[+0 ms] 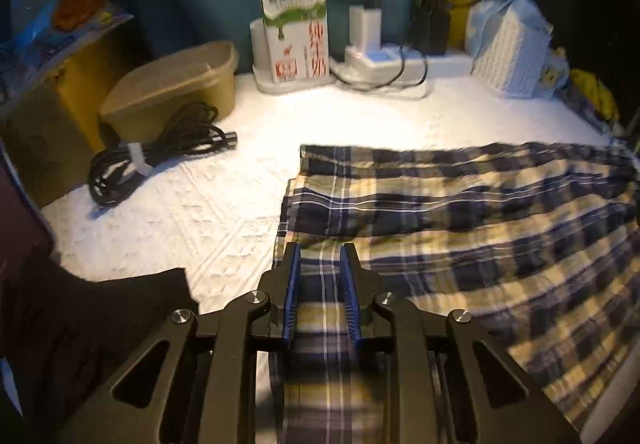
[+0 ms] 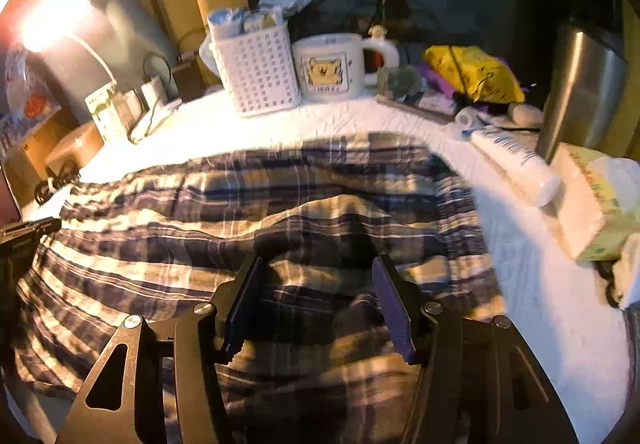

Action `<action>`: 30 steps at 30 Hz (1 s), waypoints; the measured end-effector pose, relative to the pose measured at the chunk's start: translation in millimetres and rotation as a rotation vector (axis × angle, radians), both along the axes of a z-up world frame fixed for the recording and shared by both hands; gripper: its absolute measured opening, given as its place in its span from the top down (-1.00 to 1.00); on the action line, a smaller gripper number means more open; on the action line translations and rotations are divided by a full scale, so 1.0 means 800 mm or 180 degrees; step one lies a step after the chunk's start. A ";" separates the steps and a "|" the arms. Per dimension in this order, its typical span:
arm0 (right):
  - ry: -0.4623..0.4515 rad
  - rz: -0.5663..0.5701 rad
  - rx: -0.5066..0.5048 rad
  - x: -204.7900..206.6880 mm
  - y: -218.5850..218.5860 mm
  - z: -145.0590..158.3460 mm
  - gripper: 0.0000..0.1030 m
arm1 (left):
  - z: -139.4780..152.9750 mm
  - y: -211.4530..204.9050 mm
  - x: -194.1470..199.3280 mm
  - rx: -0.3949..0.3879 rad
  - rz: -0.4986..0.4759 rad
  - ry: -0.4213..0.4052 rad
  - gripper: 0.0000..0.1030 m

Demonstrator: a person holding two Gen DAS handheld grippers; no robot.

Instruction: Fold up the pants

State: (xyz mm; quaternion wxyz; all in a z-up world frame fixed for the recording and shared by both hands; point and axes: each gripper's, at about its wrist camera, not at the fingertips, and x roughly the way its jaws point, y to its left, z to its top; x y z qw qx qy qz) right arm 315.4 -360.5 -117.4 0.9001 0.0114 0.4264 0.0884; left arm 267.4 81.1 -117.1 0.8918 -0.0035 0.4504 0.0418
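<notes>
The navy, cream and olive plaid cotton pants [image 1: 460, 212] lie spread on the white textured table cover [image 1: 192, 212], their hemmed leg ends pointing toward the coiled black cable [image 1: 156, 156] that lies apart from them on the bare cover. The left gripper [image 1: 320, 256] hovers low over the near leg end, its blue-padded fingers [image 1: 291, 284] part-way apart with a strip of plaid showing between them; whether they touch the cloth cannot be told. The right gripper [image 2: 318, 272] sits over the rumpled wider part of the pants [image 2: 260, 212], its dark fingers [image 2: 394, 308] spread wide and gripping nothing (a raised fold of cloth runs just beyond their tips). Beyond the pants stand a white perforated plastic basket [image 2: 260, 76] and, just beside it, a white ceramic mug with a yellow bear picture [image 2: 330, 64].
</notes>
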 end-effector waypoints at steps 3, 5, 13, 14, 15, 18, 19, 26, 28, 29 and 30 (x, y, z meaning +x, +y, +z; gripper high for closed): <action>-0.0092 -0.0058 -0.0002 -0.015 -0.011 0.015 -0.15 | 0.017 -0.010 -0.022 -0.0096 -0.0086 -0.0098 0.58; -0.0123 -0.0115 -0.0009 -0.026 -0.020 0.023 -0.16 | 0.027 -0.026 -0.037 -0.0201 -0.0195 -0.0151 0.58; 0.0046 -0.0153 -0.0107 -0.073 -0.037 0.004 -0.16 | 0.021 -0.104 -0.086 -0.0442 -0.0739 -0.0083 0.58; 0.0069 -0.0156 -0.0124 -0.077 -0.037 -0.001 -0.16 | 0.014 -0.111 -0.091 -0.0451 -0.0772 -0.0040 0.58; 0.0084 -0.0163 -0.0148 -0.082 -0.037 -0.005 -0.15 | 0.007 -0.117 -0.091 -0.0459 -0.0798 0.0004 0.58; 0.0104 -0.0179 -0.0227 -0.094 -0.037 -0.009 -0.15 | -0.010 -0.118 -0.099 -0.0471 -0.0786 0.0096 0.58; 0.0106 -0.0193 -0.0244 -0.098 -0.038 -0.008 -0.15 | -0.017 -0.117 -0.102 -0.0471 -0.0773 0.0146 0.58; 0.0089 -0.0357 -0.0043 -0.129 -0.060 0.005 -0.16 | -0.011 -0.101 -0.135 -0.0503 -0.0670 0.0105 0.58; 0.0059 -0.0399 -0.0014 -0.140 -0.064 0.011 -0.16 | -0.006 -0.094 -0.144 -0.0507 -0.0625 0.0077 0.58; 0.0053 -0.0416 0.0016 -0.144 -0.067 0.013 -0.17 | -0.003 -0.088 -0.149 -0.0504 -0.0590 0.0055 0.58; 0.0050 -0.0433 0.0060 -0.147 -0.069 0.015 -0.27 | 0.001 -0.083 -0.152 -0.0510 -0.0546 0.0021 0.58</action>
